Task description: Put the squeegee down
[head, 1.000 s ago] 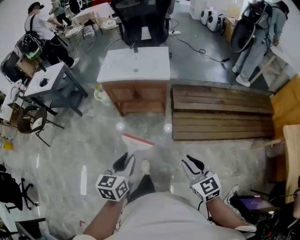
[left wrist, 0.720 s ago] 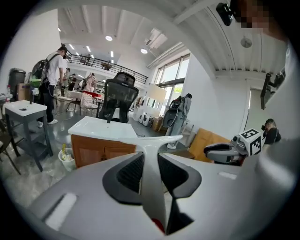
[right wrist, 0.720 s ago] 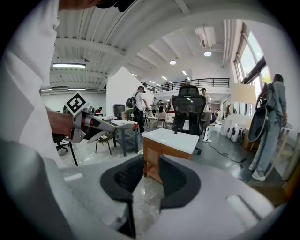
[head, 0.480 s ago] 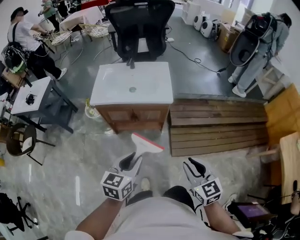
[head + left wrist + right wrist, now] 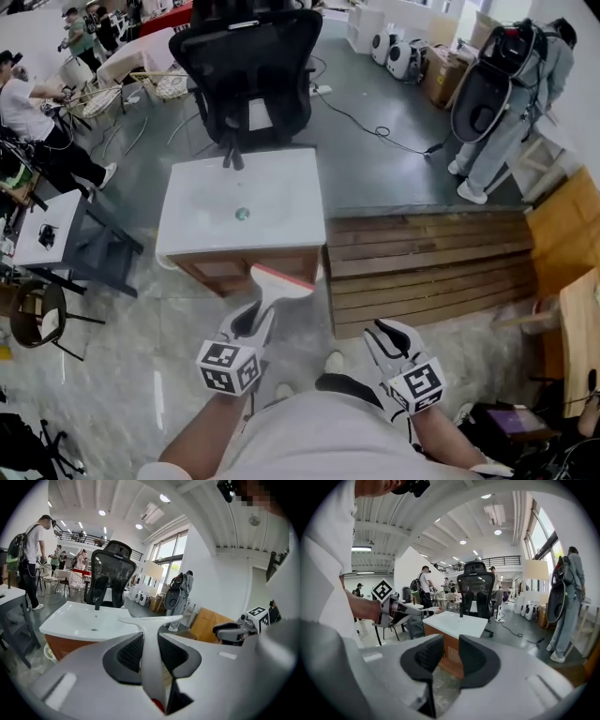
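Between your left gripper's (image 5: 150,651) jaws sits the squeegee (image 5: 152,634). The two dark pads are closed on its pale handle from either side, held about half apart by the handle's width. The handle runs straight out past the jaw tips, and the blade spreads crosswise just beyond them, with a red strip along its edge in the head view. The squeegee touches nothing but the pads; it hangs in the air, resting on no surface.

Ahead of those jaws and lower stands the white sink (image 5: 239,211) on its wooden cabinet (image 5: 248,267). From the head view the blade lies over the cabinet's front edge, near the sink's front rim. Behind the sink, further from the jaws, is a black office chair (image 5: 248,66).

Your right gripper (image 5: 451,656) has its jaws a narrow gap apart, with nothing between them. Through the gap you see only the cabinet's corner and the floor (image 5: 445,686), both well off from the pads. That gripper touches nothing. Beyond its jaw tips in the head view lies a slatted wooden platform (image 5: 422,267), just beside the cabinet. The two grippers are held side by side, well apart, both pointing forward and slightly down.
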A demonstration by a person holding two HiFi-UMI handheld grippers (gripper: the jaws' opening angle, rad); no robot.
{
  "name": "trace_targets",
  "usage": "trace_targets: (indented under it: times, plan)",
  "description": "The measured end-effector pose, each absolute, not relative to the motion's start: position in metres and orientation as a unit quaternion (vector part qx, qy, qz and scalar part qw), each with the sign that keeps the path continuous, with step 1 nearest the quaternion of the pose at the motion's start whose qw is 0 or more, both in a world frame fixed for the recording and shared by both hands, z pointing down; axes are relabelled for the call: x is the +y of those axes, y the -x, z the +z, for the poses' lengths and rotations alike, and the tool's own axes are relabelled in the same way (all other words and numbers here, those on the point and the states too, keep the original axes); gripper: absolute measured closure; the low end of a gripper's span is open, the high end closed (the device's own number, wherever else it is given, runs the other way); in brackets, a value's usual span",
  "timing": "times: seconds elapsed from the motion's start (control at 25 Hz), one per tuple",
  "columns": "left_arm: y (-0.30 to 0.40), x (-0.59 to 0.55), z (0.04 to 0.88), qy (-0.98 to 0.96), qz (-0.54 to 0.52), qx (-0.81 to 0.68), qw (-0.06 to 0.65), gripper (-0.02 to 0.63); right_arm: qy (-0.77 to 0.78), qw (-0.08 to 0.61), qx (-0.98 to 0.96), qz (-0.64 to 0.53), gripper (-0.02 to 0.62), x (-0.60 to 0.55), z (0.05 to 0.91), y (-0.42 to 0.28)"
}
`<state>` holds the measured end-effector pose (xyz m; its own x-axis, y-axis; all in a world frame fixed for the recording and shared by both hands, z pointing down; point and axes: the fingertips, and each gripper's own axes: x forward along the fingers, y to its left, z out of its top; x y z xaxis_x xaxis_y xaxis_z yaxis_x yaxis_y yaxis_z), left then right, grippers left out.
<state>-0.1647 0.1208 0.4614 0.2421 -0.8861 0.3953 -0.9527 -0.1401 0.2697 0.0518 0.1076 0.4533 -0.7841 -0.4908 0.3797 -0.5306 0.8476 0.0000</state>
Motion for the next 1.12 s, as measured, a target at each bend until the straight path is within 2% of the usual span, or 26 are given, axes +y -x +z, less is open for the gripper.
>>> trace_targets:
  times: [0.52,1.12]
  plan:
    - [0.147,-0.055,0.456,-0.711,0.064,-0.660,0.234,0.502,-0.291,0.182,-0.937,0.060,0.508,-0.024,0.456,-0.127]
    - [0.205,-0.253,0.523,-0.708,0.105,-0.648,0.258,0.501,-0.380,0.196,-0.900,0.080,0.508,-0.146,0.455,-0.103]
